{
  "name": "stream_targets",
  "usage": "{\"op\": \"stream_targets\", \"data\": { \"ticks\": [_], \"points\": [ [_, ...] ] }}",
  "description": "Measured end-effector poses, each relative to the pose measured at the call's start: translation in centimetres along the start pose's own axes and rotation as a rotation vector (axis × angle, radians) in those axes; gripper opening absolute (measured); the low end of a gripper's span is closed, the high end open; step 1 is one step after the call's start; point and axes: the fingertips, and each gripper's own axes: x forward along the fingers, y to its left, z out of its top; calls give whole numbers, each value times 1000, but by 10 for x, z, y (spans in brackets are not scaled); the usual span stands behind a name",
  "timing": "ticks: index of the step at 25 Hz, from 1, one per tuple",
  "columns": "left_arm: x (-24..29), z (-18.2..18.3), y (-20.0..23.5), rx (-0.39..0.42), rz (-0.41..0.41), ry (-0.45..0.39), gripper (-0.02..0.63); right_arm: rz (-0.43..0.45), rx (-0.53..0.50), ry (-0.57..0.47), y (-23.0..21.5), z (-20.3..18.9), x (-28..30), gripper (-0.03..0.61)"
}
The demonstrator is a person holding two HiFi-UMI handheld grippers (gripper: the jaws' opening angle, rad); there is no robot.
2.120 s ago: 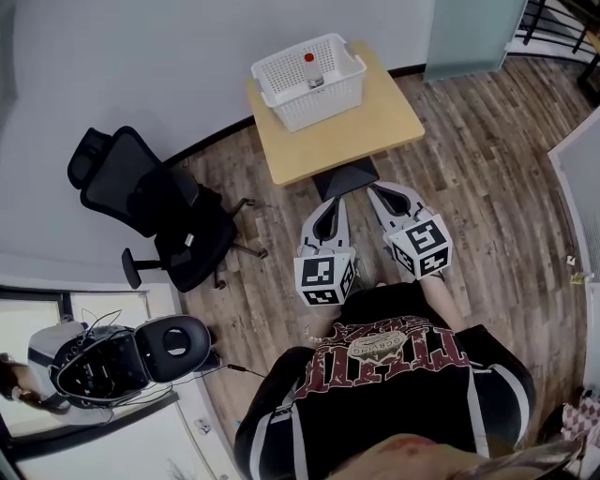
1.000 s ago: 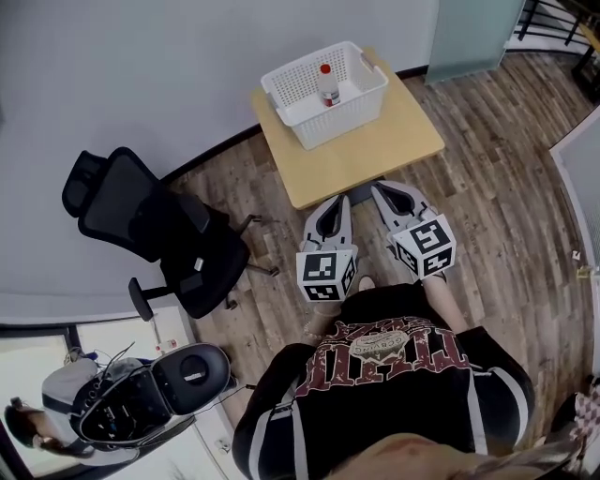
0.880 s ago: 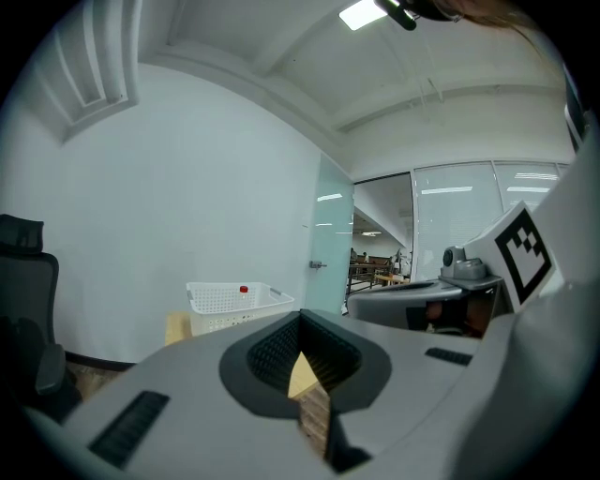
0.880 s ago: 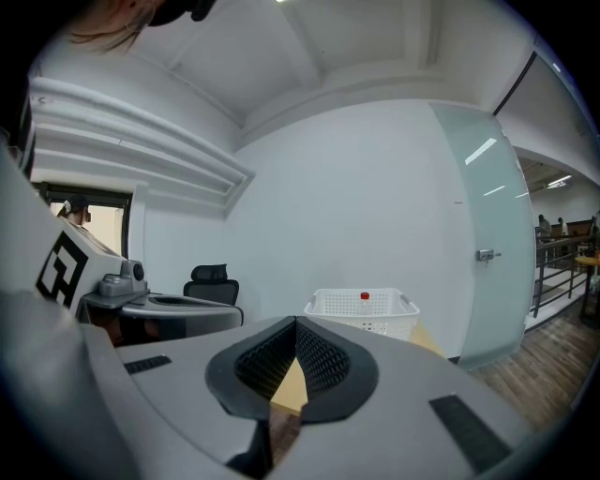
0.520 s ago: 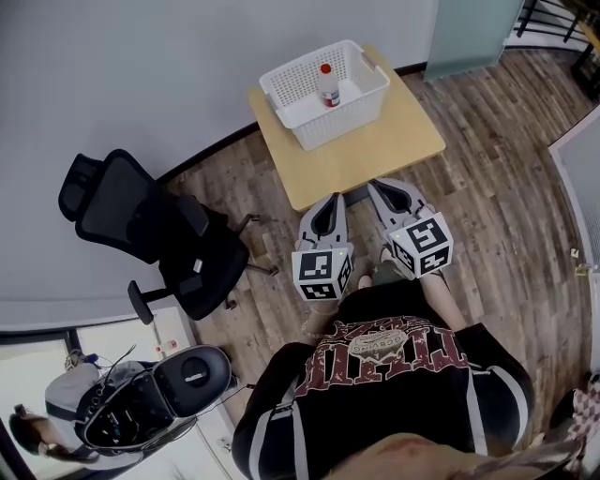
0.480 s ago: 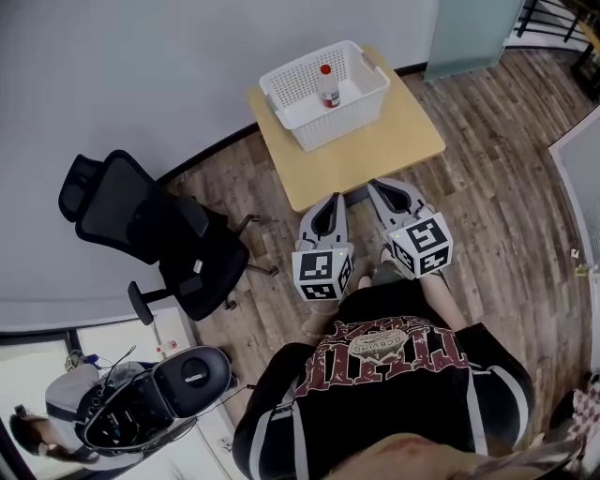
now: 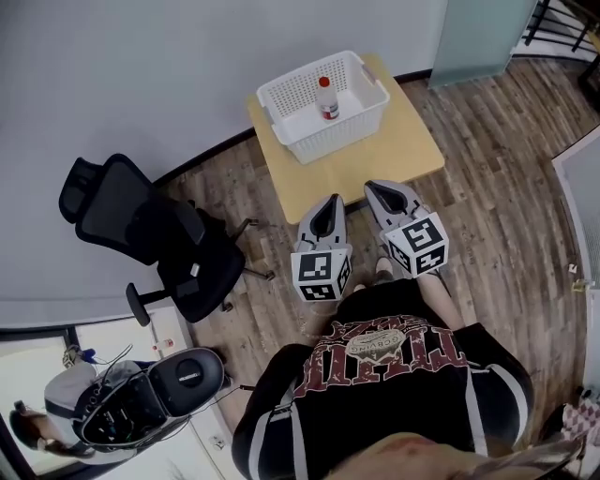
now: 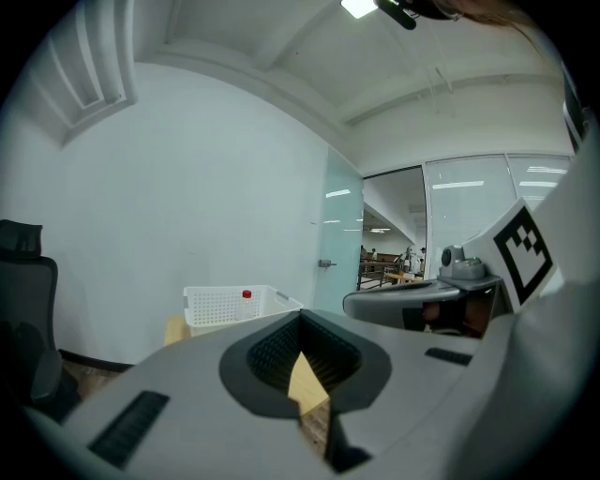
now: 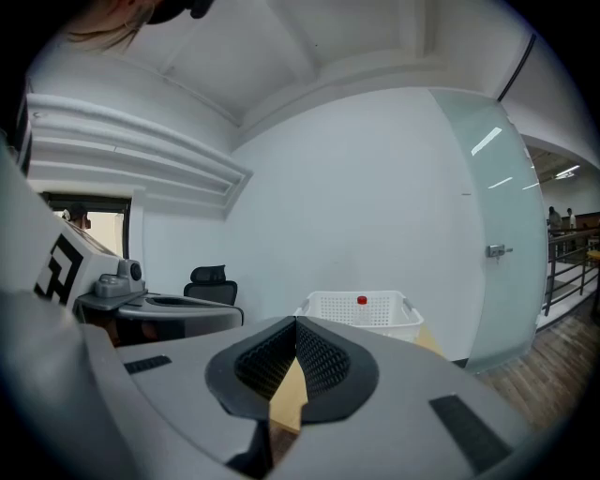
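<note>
A white mesh basket [image 7: 323,94] stands at the far end of a small wooden table [image 7: 375,150], with a clear bottle with a red cap [image 7: 325,97] upright inside. My left gripper [image 7: 329,201] and right gripper [image 7: 377,187] hover side by side at the table's near edge, both shut on nothing. In the left gripper view the jaws [image 8: 302,319] point at the basket [image 8: 230,305] and bottle [image 8: 246,296]. The right gripper [image 9: 296,323] also faces the basket [image 9: 361,314] and bottle [image 9: 362,302]. The other gripper's body shows at each view's side.
A black office chair [image 7: 155,234] stands on the wooden floor left of the table, also seen as a chair [image 9: 208,281] in the right gripper view. A frosted glass door [image 7: 478,28] is at the back right. A black and grey device [image 7: 141,394] with cables sits bottom left.
The table and basket have come nearer to both grippers. The gripper tips now reach the table's near edge. Both stay shut, side by side.
</note>
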Motion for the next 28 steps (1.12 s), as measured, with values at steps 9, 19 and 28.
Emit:
{"op": "stream_targets", "data": {
  "ticks": [9,19,28],
  "points": [
    [36,9,-5,-9,32,-12,28,45,-17,2,-33,8,16,17],
    [59,16,-8,-24,92,-29,28,99,-40,-9,-58,17,28,17],
    [63,14,-2,-47,171,-37,28,160,-51,-11,-64,17,36,17]
  ]
}}
